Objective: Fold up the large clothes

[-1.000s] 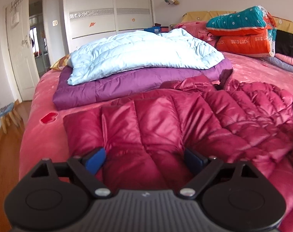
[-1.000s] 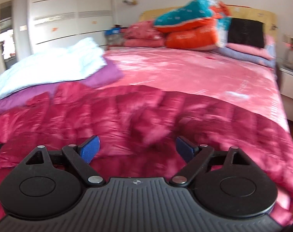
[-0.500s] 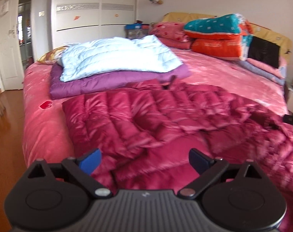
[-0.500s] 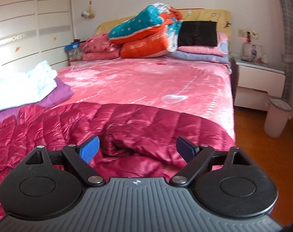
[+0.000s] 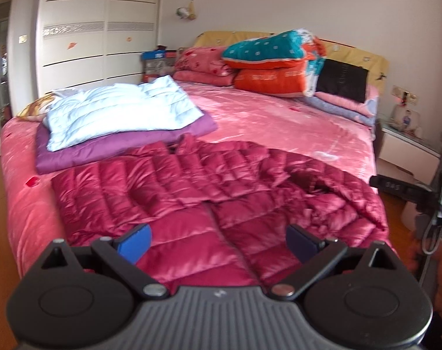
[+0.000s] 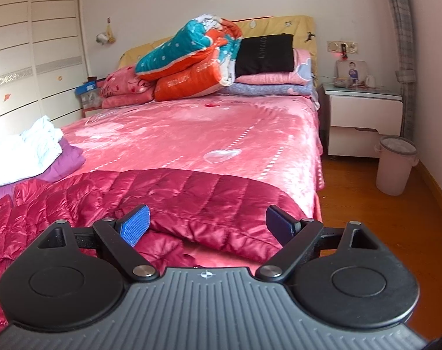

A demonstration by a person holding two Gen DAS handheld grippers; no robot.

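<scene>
Crimson quilted down jacket (image 5: 209, 192) lies rumpled across the pink bed's (image 6: 191, 134) near end, at six o'clock. Left gripper (image 5: 218, 240), just opening, and right gripper (image 6: 206, 221) hover spread wide, empty.

A pink bed (image 6: 191, 134) carries stacked quilts (image 6: 191, 67) by the headboard. A nightstand (image 6: 363, 116) and bin (image 6: 395, 166) stand beside it; a wardrobe (image 5: 98, 35) stands opposite.

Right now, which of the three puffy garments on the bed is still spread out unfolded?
The dark red quilted jacket nearest the grippers: it sprawls rumpled across the bed's foot. The light blue one lies folded atop the folded purple one beyond it.
</scene>
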